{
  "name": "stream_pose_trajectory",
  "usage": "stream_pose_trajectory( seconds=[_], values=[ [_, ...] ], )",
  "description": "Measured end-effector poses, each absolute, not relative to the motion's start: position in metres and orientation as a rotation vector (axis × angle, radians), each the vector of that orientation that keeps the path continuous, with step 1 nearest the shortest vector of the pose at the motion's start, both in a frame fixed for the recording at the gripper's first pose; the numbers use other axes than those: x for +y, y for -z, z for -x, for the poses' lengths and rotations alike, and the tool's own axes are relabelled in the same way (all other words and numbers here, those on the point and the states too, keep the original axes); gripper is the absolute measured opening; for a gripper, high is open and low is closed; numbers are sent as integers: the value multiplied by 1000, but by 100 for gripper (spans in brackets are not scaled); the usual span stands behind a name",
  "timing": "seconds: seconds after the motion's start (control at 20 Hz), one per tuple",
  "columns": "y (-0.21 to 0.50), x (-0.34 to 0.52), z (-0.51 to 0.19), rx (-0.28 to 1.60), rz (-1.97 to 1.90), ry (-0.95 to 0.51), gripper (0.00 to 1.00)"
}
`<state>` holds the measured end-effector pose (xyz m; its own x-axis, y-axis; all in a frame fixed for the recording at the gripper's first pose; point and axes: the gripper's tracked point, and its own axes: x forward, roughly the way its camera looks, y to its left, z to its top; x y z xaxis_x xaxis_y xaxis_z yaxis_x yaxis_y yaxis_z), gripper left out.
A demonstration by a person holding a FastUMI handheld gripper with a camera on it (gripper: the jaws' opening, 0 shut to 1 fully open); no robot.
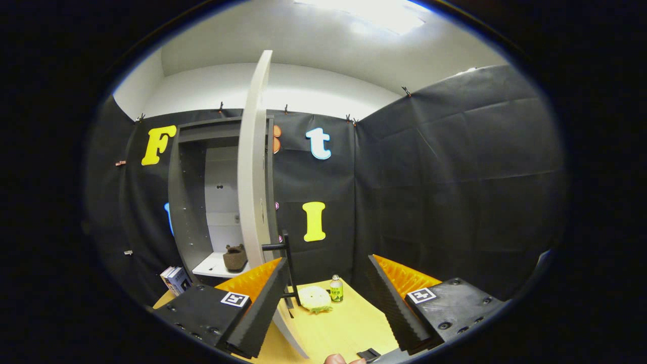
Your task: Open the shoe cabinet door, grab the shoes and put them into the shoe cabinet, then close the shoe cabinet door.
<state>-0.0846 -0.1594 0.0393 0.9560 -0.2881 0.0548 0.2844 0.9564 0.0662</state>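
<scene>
The grey shoe cabinet (188,202) stands against the booth wall, beyond my left finger. Its pale door (251,182) is swung wide open, edge-on toward me, with its black bar handle (286,263) close to my left fingertip (263,308). A brown shoe (235,258) rests on the white shelf (211,266) inside the cabinet. My gripper (328,303) is open, nothing between the fingers, and sits near the door's lower edge just right of it.
On the yellow wooden table (349,323), just ahead between the fingers, lie a pale round yellowish object (314,298) and a small green bottle (336,289). Books (175,279) lean by the cabinet's foot. A fingertip (337,359) shows below.
</scene>
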Motion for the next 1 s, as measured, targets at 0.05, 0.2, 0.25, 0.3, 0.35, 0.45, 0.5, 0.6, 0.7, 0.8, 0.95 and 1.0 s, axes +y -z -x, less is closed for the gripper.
stream_pose_trajectory(
  seconds=[0.05,0.2,0.25,0.3,0.35,0.45,0.5,0.6,0.7,0.8,0.95,1.0],
  values=[
    [-36,-165,80,-57,-46,299,97],
    [-35,-186,63,-53,-12,330,97],
    [-31,-189,56,-41,-15,329,97],
    [-26,-190,49,-23,-21,322,97],
    [-21,-191,43,-2,-26,313,98],
    [-17,-186,35,32,-36,282,98],
    [-18,-186,34,31,-38,277,98],
    [-19,-179,34,34,-36,258,96],
    [-16,-166,33,43,-54,232,97],
    [-16,-149,35,43,-65,203,98],
    [-14,-110,33,44,-71,123,97],
    [-14,-96,30,45,-72,89,98]
  ],
)
